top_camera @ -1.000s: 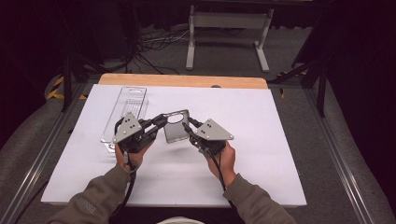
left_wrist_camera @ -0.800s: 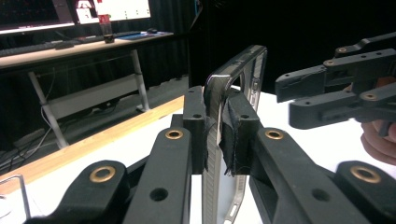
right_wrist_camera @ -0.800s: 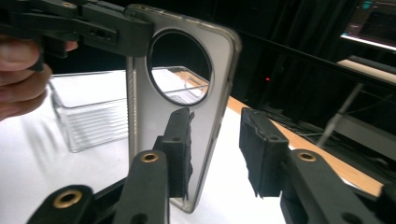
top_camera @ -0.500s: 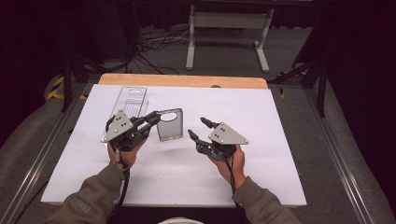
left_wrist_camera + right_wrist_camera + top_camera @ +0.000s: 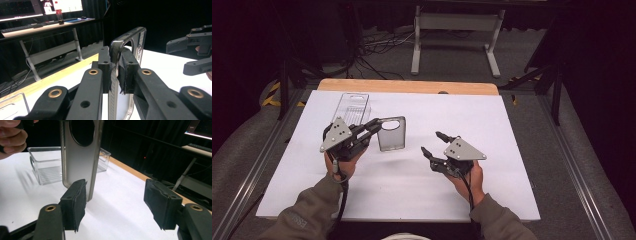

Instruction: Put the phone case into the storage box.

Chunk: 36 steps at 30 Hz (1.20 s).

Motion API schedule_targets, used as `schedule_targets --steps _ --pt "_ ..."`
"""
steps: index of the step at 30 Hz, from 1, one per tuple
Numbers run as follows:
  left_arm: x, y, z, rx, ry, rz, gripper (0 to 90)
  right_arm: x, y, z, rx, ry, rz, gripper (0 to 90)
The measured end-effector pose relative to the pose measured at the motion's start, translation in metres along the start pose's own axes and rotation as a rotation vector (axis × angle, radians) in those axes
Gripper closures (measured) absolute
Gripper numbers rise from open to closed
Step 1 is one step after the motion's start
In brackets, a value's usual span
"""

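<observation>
High view has the left gripper (image 5: 373, 126) clamped on the edge of a clear phone case (image 5: 391, 134), near the round camera cutout, holding it up off the white table (image 5: 512, 130) just in front of the clear tray (image 5: 351, 108). Left gripper view backs that up: both pads (image 5: 127, 75) squeeze the case's rim (image 5: 117, 47) edge-on, so it's a thin bite. The right gripper (image 5: 434, 143) sits well apart to the right, nothing between its pads (image 5: 75, 202), and its jaws have just been opening, now spread wide. My read is the case just went over to the left side alone, and the tray looks like where it's headed, though I can't be sure. If so, tips for doing it well: keep the squeeze steady, since a grip on a slick rim can let the case pivot or slip. Move slow, keep the case upright, and lower the bottom edge into the tray before letting go, rather than dropping it. Keep the right gripper parked clear so it doesn't bump the case, but close enough to help if it swings.
</observation>
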<state>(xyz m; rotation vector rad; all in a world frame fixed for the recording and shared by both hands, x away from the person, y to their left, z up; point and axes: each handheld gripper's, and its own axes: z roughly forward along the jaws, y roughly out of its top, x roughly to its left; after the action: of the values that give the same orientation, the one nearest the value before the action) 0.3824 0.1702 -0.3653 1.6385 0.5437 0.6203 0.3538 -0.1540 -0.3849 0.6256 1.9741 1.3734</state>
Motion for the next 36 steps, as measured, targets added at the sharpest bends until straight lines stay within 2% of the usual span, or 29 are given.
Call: schedule_targets --steps 5,7,8,13,23,30,36 --pt "0.0 0.001 0.0 0.019 0.024 0.003 81.3 -0.005 -0.01 -0.01 0.025 0.004 0.003 35.9" --pt "0.001 0.001 0.0 0.023 0.014 0.012 81.3 -0.006 -0.013 -0.014 0.03 0.018 0.007 35.7" --pt "0.001 0.001 0.0 0.018 0.008 0.003 81.3 -0.006 -0.014 -0.016 0.033 0.026 0.007 35.7" --pt "0.003 0.001 -0.001 0.007 0.008 0.001 81.3 -0.007 -0.021 -0.029 0.034 0.005 -0.01 35.7" --pt "0.01 0.002 -0.005 0.009 0.007 0.005 81.3 -0.014 -0.034 -0.051 0.046 -0.026 -0.008 35.8" --pt "0.015 0.004 -0.009 -0.007 0.017 0.005 81.4 -0.018 -0.042 -0.061 0.052 -0.047 -0.017 35.7" --pt "0.022 0.006 -0.015 -0.01 0.031 0.008 81.4 -0.021 -0.046 -0.068 0.049 -0.066 -0.001 33.1"
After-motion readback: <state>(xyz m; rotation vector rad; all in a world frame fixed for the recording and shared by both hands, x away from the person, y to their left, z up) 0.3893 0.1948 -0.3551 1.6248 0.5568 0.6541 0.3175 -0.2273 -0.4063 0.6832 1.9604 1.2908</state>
